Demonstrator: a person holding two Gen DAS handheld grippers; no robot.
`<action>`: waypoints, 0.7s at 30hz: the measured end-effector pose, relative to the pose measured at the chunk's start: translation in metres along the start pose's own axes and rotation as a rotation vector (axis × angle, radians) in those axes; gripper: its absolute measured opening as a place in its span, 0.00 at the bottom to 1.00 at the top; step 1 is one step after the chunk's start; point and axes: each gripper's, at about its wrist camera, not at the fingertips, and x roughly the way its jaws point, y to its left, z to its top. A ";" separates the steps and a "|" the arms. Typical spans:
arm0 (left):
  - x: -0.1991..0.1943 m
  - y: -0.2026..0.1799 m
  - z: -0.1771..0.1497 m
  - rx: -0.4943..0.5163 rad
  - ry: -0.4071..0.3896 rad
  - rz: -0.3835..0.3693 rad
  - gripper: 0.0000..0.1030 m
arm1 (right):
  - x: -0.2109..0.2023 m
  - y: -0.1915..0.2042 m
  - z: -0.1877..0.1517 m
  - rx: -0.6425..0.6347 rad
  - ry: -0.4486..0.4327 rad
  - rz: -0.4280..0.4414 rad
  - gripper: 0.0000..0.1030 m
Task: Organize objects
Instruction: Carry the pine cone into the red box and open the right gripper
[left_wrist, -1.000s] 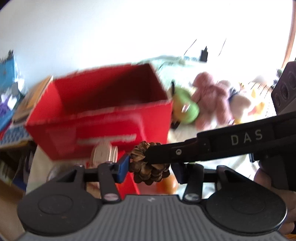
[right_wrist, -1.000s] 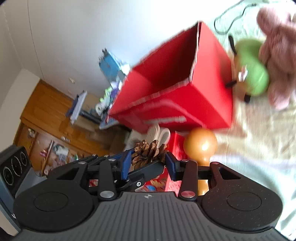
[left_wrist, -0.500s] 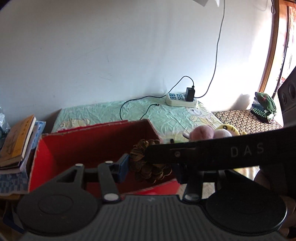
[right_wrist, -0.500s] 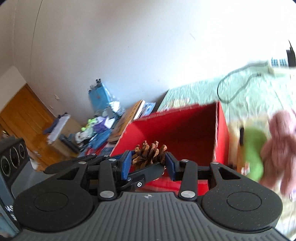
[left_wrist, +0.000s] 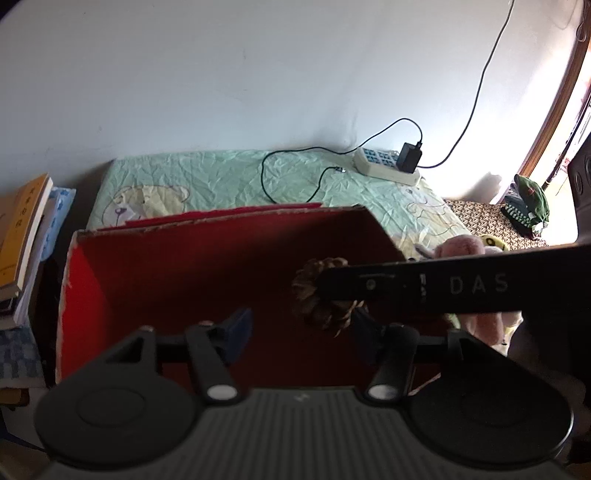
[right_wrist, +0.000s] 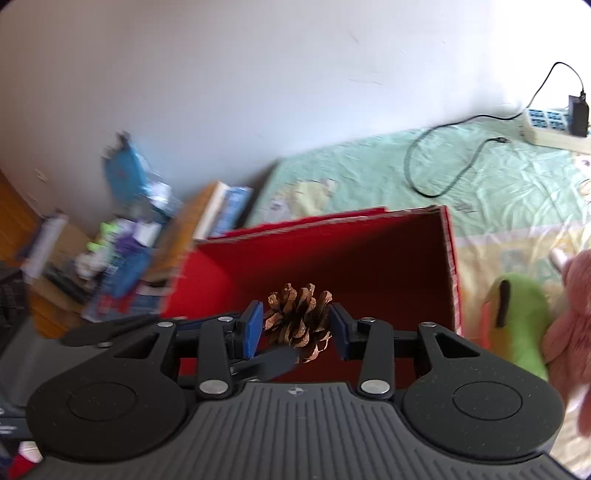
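Now the right gripper (right_wrist: 295, 326) clamps the pinecone (right_wrist: 298, 319) between its blue pads, over the open red box (right_wrist: 332, 254). The left gripper (left_wrist: 301, 328) has just been spreading; its pads stand clear, the cone by its right finger. I'd lower the cone deep past the rim before letting go.

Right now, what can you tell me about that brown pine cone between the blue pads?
The brown pine cone is dry and woody, its scales spread open. The right gripper clamps it from both sides with its blue pads, over the open red cardboard box. The left gripper, jaws just opened, no longer pinches it; one pad stands clear.
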 end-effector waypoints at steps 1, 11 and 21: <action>0.002 0.005 -0.001 0.001 0.010 0.003 0.61 | 0.007 -0.002 0.002 -0.010 0.016 -0.035 0.41; 0.054 0.019 0.010 0.017 0.203 0.066 0.63 | 0.068 0.006 0.015 -0.242 0.160 -0.361 0.41; 0.072 0.027 0.019 -0.013 0.248 0.155 0.67 | 0.091 0.015 0.015 -0.401 0.189 -0.508 0.41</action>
